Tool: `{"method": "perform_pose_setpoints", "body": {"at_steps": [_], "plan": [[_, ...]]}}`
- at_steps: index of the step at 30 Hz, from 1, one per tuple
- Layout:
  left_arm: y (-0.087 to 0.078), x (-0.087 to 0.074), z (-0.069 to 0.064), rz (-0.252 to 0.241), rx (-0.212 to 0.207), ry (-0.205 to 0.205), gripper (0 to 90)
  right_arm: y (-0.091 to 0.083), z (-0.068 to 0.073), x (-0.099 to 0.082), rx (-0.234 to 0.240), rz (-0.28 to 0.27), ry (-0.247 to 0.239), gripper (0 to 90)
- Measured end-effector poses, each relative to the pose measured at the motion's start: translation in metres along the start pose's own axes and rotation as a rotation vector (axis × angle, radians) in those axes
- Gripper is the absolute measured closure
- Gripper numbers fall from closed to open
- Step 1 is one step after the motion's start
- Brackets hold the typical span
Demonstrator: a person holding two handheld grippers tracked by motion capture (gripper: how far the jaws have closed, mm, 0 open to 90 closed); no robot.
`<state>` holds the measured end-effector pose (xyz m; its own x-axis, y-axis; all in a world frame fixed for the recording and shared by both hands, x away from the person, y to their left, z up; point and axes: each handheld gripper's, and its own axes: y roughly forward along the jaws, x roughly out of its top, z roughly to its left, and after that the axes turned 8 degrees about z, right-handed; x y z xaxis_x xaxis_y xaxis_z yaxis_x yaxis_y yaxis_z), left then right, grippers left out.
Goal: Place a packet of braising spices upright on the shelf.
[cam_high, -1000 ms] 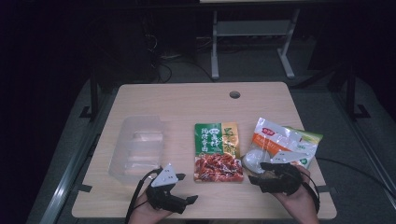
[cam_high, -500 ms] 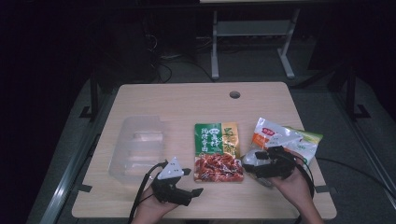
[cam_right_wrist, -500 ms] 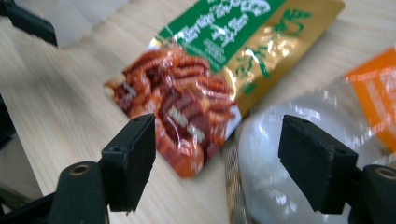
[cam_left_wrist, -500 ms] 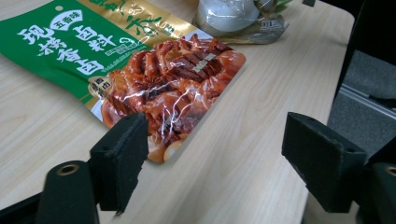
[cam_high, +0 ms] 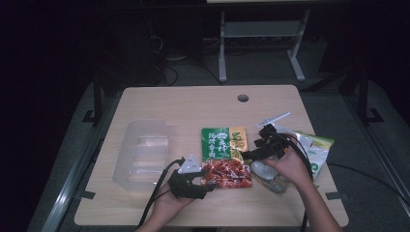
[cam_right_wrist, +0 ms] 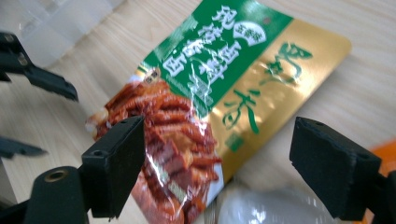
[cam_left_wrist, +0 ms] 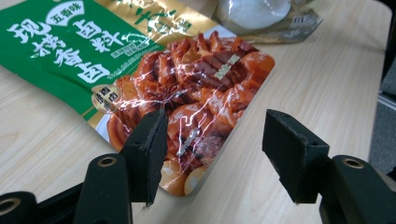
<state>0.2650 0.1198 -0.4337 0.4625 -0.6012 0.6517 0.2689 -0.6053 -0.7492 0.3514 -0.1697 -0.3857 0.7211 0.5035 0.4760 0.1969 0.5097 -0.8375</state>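
Tools (cam_high: 208,186), two, flank one seasoning packet (cam_high: 223,157).

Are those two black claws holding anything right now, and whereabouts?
Nothing is held: left gripper straddles the seasoning packet's bottom corner without pinching; right gripper is open.

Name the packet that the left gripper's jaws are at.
The green-and-red packet, its red corner between the left gripper's closing jaws; the white packet lies under the other hand.

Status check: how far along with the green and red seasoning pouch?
Done: nothing packed; the pouch lies flat on the table, beside the clear tray. In hand: the left claw has just been closing around its near corner, pads not pressing; the right claw hangs open above it. Left: grip and lift.
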Motion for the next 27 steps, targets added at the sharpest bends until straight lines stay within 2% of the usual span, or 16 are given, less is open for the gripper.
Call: {"method": "perform_pose_setpoints", "body": {"at_steps": [2,4,5,8,10,12,17,21,27], "plan": [[0.004,-0.001,0.002,0.011,0.0,-0.002,41.5,0.003,-0.001,0.011,-0.009,0.015,-0.012,17.4],[0.007,-0.002,0.004,0.02,-0.005,-0.012,47.0,0.007,-0.003,0.026,-0.017,0.026,-0.005,17.5],[0.008,-0.002,0.005,0.019,-0.005,-0.015,47.0,0.007,-0.003,0.026,-0.017,0.026,-0.005,17.5],[0.009,-0.003,0.006,0.024,0.013,-0.007,56.2,0.012,-0.007,0.037,-0.021,0.042,-0.002,18.1],[0.011,-0.003,0.006,0.028,0.025,-0.008,60.2,0.016,-0.009,0.041,-0.025,0.055,-0.005,23.2],[0.013,-0.003,0.006,0.035,0.031,-0.002,67.1,0.027,-0.017,0.047,-0.041,0.082,0.022,27.3],[0.019,-0.003,0.006,0.071,0.049,0.006,70.1,0.035,-0.025,0.052,-0.06,0.085,0.054,33.1],[0.021,-0.003,0.008,0.096,0.056,0.01,70.5,0.043,-0.033,0.054,-0.072,0.094,0.1,33.9],[0.027,-0.005,0.009,0.128,0.059,0.003,70.6,0.049,-0.04,0.054,-0.094,0.124,0.14,34.0]]}}
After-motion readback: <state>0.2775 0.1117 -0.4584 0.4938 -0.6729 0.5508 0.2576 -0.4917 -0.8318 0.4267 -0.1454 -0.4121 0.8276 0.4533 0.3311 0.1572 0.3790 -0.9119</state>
